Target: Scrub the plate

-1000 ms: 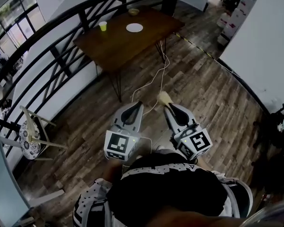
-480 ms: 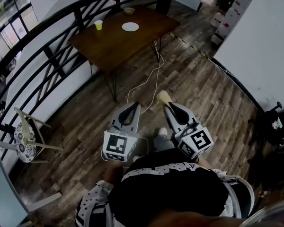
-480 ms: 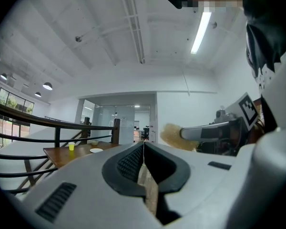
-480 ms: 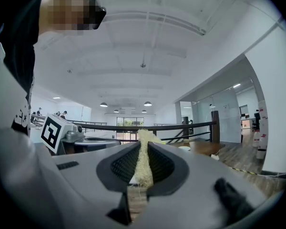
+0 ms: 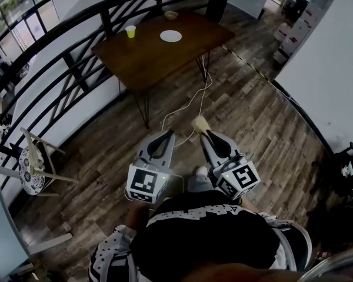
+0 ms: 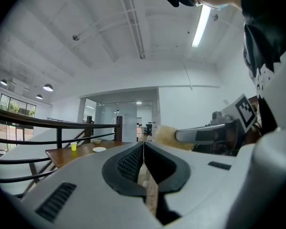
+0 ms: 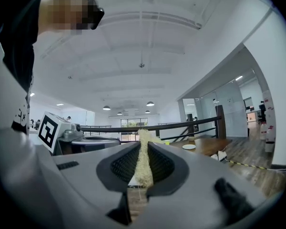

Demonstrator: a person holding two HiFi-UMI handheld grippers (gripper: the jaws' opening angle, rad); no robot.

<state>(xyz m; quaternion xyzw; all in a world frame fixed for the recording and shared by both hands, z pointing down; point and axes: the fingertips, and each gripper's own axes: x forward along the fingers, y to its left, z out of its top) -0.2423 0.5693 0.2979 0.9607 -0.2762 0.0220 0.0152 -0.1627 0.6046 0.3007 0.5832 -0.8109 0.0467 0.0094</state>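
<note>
The white plate point(image 5: 170, 36) lies on a brown wooden table point(image 5: 147, 60) far ahead, with a yellow cup point(image 5: 130, 32) and a small bowl point(image 5: 171, 15) near it. I also see the plate point(image 6: 99, 149) small in the left gripper view, and the plate point(image 7: 188, 147) again in the right gripper view. My right gripper point(image 5: 205, 133) is shut on a pale yellow scrub sponge point(image 7: 143, 163), which sticks out past the tips. My left gripper point(image 5: 167, 135) is shut with nothing in it. Both are held close to the body, well short of the table.
A white cable point(image 5: 191, 101) runs across the plank floor from the table toward me. A black railing point(image 5: 76, 69) curves along the left. A chair with a patterned seat point(image 5: 32, 163) stands at the left, and a white wall point(image 5: 335, 69) closes off the right.
Both grippers stay shut and held in front of the body. The view has swung slightly and a shoe now shows between the grippers.
</note>
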